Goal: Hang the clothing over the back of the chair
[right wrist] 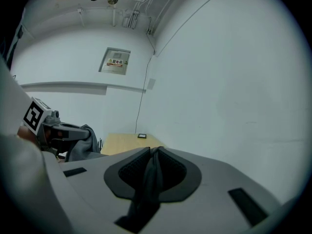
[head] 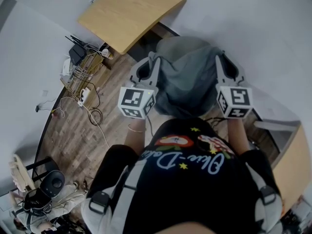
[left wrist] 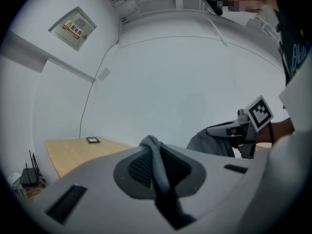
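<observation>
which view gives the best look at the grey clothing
The head view: the grey clothing is spread between the left gripper and right gripper, most of it visible. Each gripper view shows only a pinched fold between its own jaws, plus a bunch at the other gripper.

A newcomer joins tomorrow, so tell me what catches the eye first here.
The grey garment hangs stretched mid-picture in the head view, a pinch of it shut in the left gripper and another in the right gripper. Next come the light wooden table by the wall beyond, and the tangle of cables on the floor at the left.
</observation>
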Tool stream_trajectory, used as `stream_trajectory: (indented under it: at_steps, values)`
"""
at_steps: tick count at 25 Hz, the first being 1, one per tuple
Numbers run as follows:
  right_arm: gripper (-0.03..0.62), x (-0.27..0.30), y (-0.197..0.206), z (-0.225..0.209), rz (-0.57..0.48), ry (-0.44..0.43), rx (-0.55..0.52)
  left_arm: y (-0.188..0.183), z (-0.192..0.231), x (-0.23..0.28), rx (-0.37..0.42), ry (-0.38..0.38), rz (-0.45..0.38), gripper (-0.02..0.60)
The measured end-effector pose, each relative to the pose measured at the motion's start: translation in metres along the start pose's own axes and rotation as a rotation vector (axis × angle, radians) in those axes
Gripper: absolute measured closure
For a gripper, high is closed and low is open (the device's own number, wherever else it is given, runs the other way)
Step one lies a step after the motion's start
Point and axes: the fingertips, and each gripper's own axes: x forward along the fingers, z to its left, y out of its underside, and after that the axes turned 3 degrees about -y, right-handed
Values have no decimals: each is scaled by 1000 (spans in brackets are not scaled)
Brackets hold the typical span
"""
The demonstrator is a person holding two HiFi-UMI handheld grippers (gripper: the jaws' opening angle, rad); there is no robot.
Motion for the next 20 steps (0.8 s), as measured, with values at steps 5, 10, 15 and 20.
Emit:
stream_trajectory:
  at_steps: [5,10,15,20]
  values:
    - [557,2,9,-3,26,1,-16,9,-3,4,1,-5,33,566]
    - [556,6,21,-5,56,9,-23,20,-2,7,-1,-20,65,566]
    - [553,15,26,-2,86,16,-36,32,9,11,-8,-34,112,565]
    - [545,23,30,2,122,21,-50,38,18,10,-16,-40,139,549]
